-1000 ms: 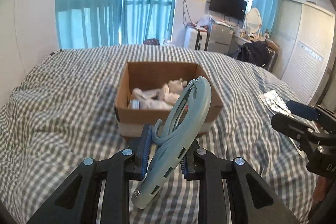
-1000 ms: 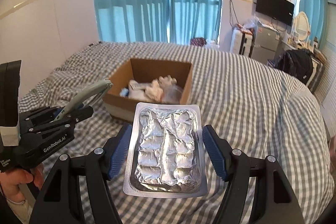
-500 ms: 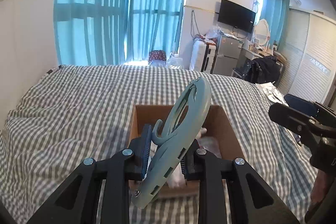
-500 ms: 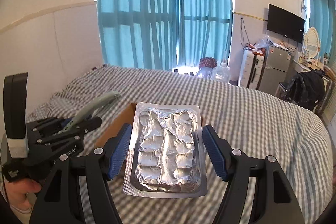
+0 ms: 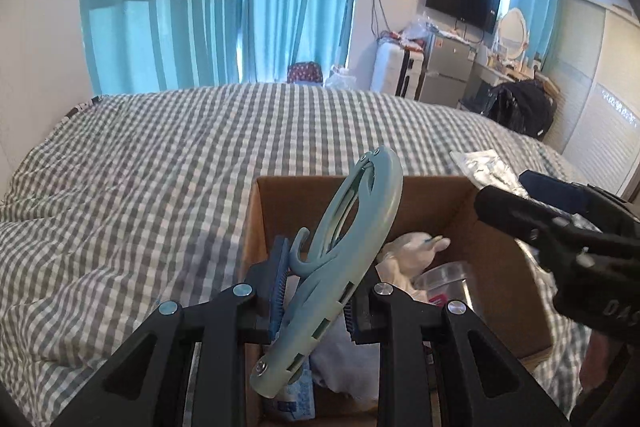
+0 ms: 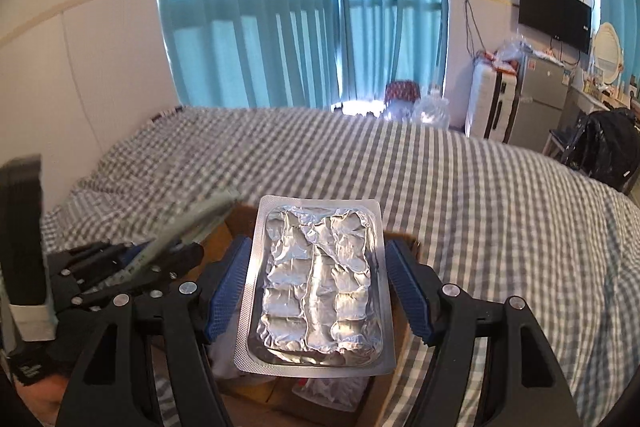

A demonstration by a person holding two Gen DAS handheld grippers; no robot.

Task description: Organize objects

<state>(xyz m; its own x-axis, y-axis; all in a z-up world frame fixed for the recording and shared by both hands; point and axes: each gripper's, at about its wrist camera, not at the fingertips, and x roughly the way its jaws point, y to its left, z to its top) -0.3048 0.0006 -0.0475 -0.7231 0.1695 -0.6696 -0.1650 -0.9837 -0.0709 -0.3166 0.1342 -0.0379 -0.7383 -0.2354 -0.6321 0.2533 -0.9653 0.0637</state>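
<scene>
My left gripper (image 5: 314,293) is shut on a pale blue plastic clip tool (image 5: 344,251) and holds it tilted over the open brown cardboard box (image 5: 504,291). The box holds white bags, a clear cup and other small items. My right gripper (image 6: 316,291) is shut on a silver foil blister pack (image 6: 318,287), held flat above the same box (image 6: 224,235), which is mostly hidden beneath it. The left gripper with its clip shows blurred at the left of the right wrist view (image 6: 160,251). The right gripper shows at the right of the left wrist view (image 5: 560,227).
The box sits on a bed with a grey-and-white checked cover (image 5: 160,179). A silver foil packet (image 5: 484,167) lies on the bed right of the box. Teal curtains (image 6: 300,7), a suitcase, a fridge and a wall TV stand beyond the bed.
Both grippers have moved forward from in front of the box to above it, each keeping its object. The box now lies directly under the fingers in both views.
</scene>
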